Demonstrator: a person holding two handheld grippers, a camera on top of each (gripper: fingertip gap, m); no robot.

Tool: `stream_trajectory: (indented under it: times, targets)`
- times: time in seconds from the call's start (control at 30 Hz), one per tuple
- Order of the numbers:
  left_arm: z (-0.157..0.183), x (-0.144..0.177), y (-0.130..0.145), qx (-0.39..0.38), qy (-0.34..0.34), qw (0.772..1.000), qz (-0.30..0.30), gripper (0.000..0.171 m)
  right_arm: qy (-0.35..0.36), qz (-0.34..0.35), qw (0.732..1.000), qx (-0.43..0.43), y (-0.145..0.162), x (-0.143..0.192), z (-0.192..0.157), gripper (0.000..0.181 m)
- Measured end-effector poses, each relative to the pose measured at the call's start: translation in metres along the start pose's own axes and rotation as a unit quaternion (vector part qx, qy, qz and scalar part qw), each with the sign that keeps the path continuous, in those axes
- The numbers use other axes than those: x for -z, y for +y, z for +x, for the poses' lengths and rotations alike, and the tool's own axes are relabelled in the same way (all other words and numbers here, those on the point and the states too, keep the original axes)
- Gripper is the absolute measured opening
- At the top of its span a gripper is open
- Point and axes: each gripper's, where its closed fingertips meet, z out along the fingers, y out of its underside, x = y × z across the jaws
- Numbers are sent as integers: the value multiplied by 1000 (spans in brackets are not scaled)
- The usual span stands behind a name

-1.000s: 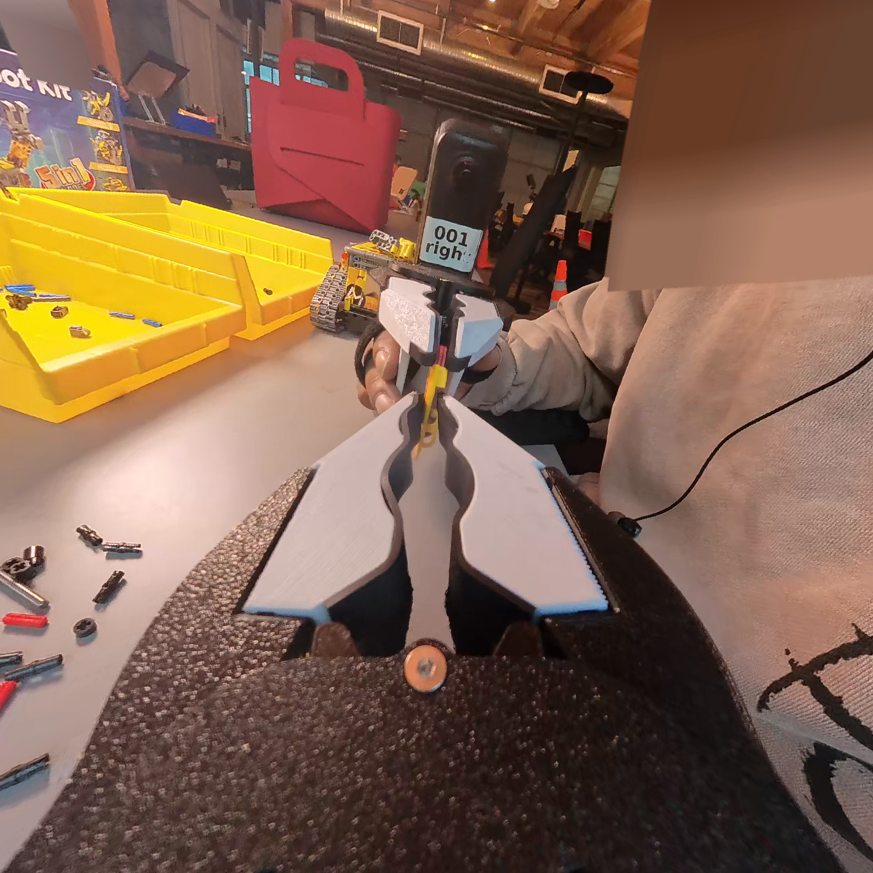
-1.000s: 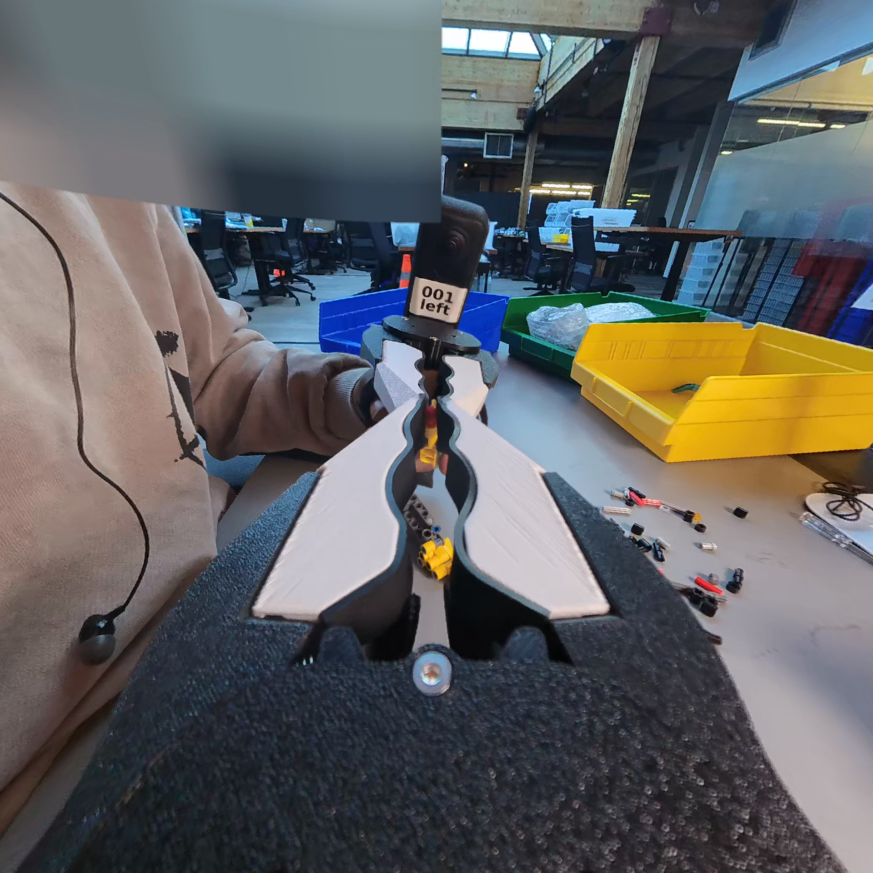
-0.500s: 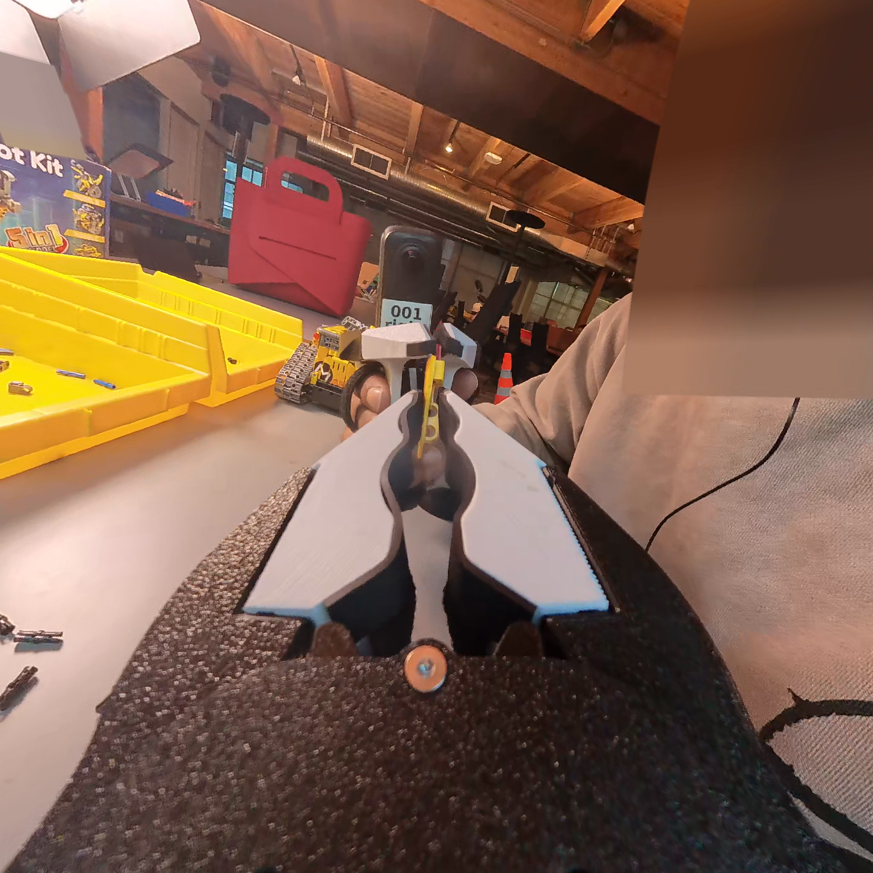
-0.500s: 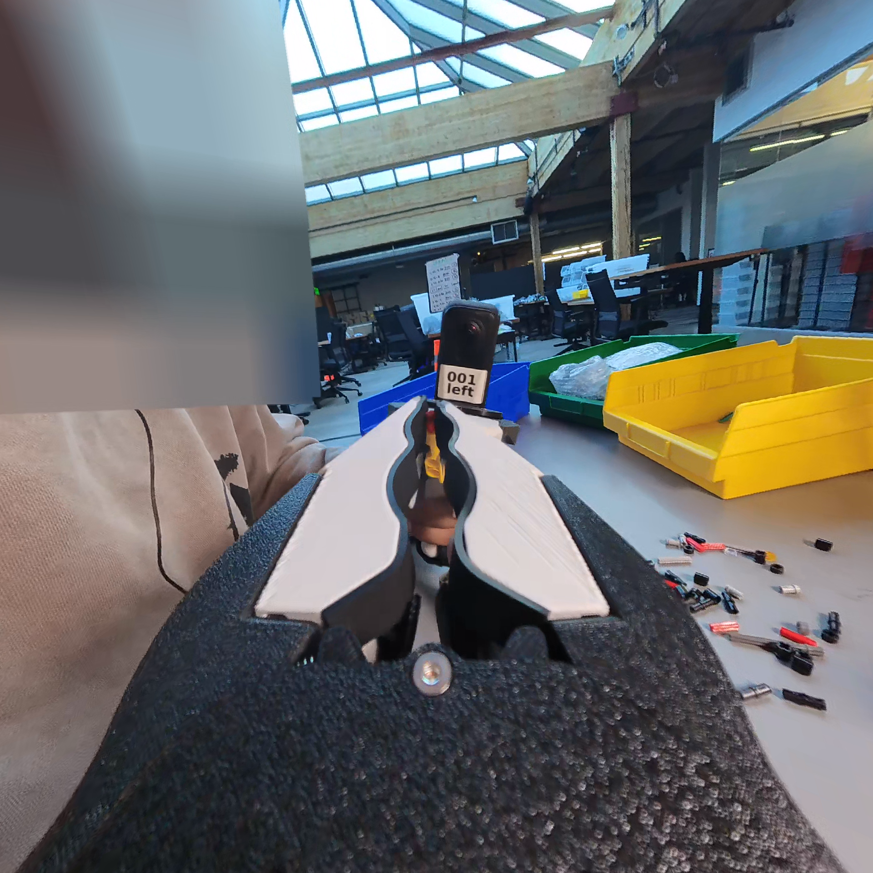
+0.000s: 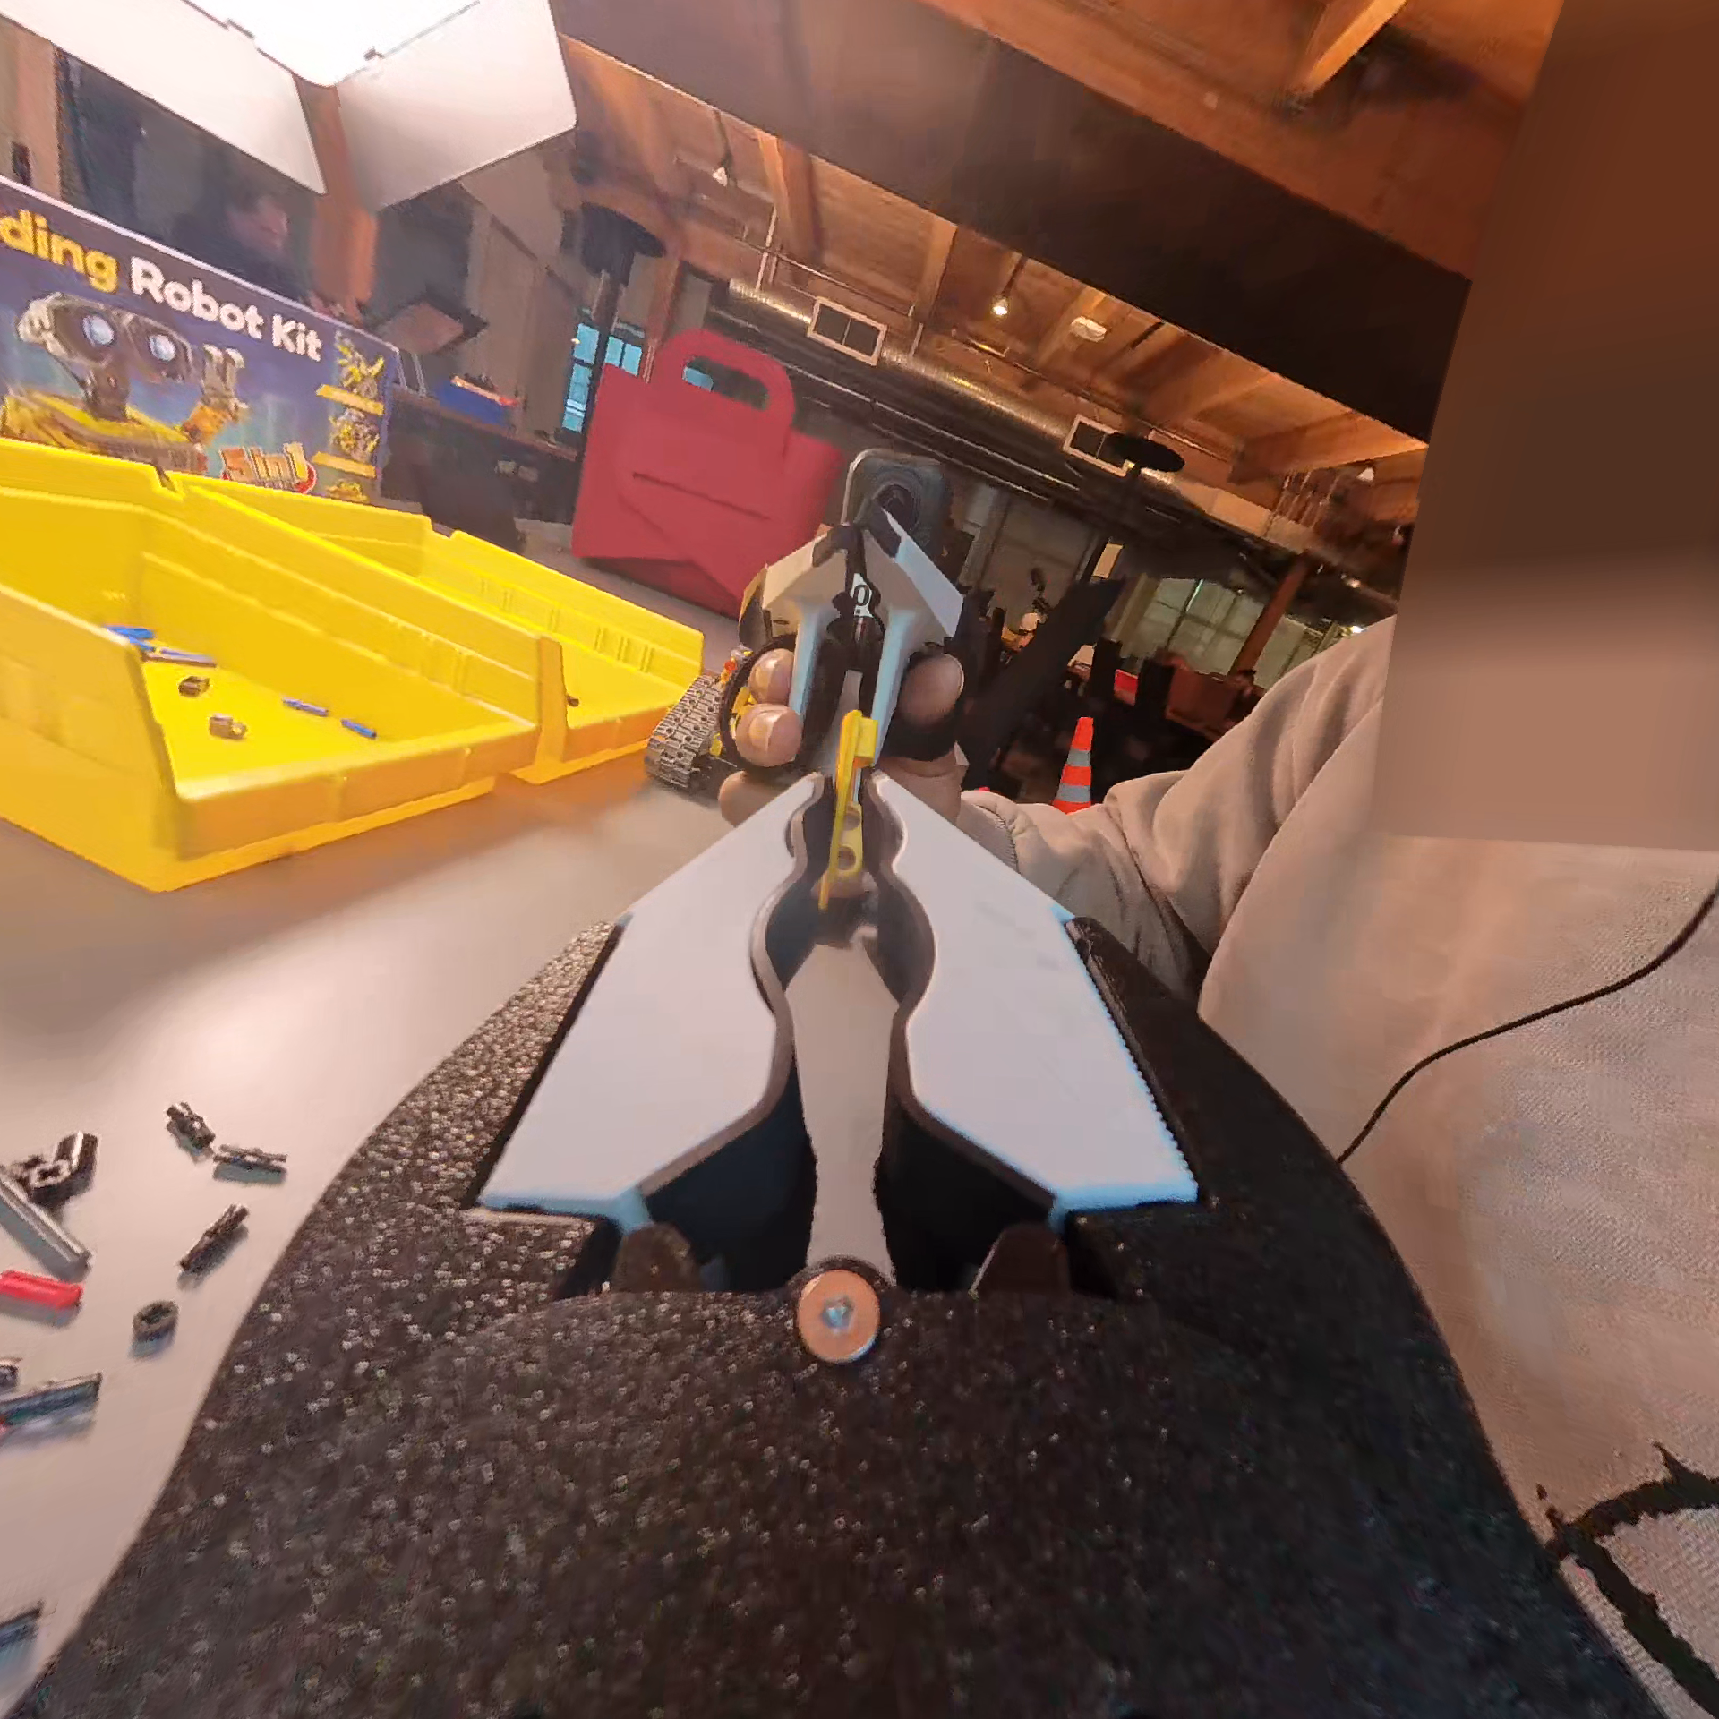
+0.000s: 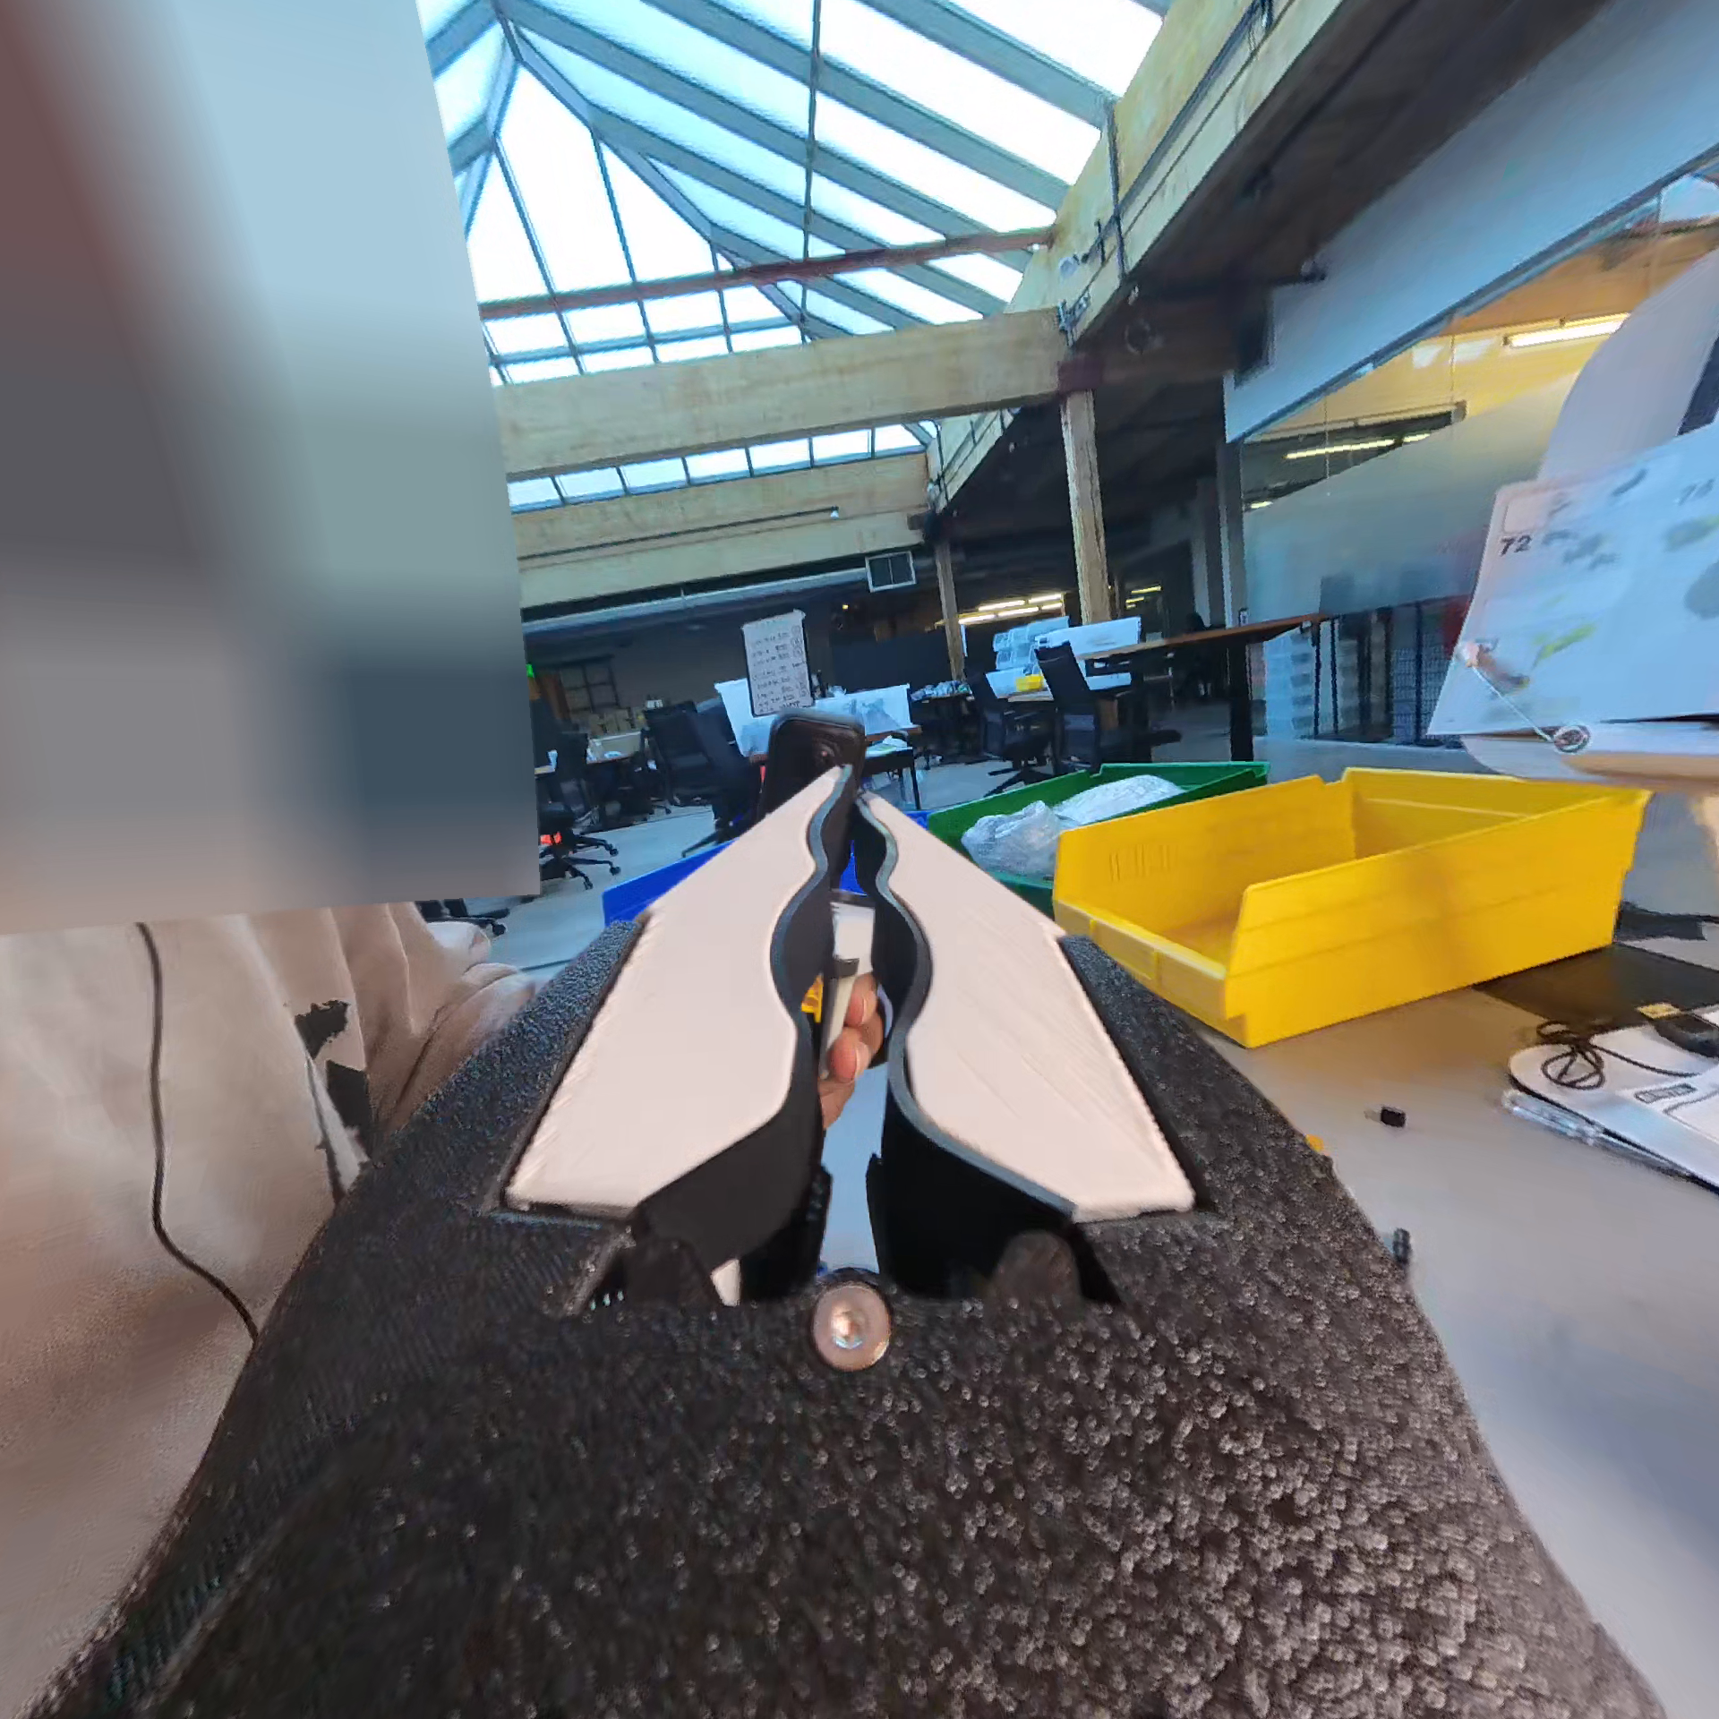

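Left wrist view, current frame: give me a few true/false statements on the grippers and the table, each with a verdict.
1. The left gripper is shut on a yellow beam. True.
2. The yellow bin holds no parts. False: a few small parts lie in it.
3. Small loose parts lie on the grey table. True.
4. The bag behind the bins is green. False: it is red.

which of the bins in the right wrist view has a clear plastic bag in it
The green bin, behind the yellow bin. A crumpled clear bag fills it; the yellow one looks empty, and the blue bin is mostly hidden by the tongs.
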Motion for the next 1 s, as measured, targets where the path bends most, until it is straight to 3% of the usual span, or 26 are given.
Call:
stream_trajectory:
  times: [0.3,0.67,0.8,0.93,1.0]
  targets:
    - [-24,28,5,-10,-82,996,-19,6,29,-67,996,-49,50,-5,29,0]
    - [-30,22,11,1,-85,996,-24,6,44,-120,992,-24,77,-9,29,0]
    - [-35,20,20,4,-92,995,-39,6,56,-129,990,18,70,-10,25,0]
    - [-41,21,27,6,-104,993,-48,6,73,-138,985,70,38,-6,14,9]
    - [-46,23,28,1,-119,991,-55,6,105,-160,977,99,16,13,9,18]
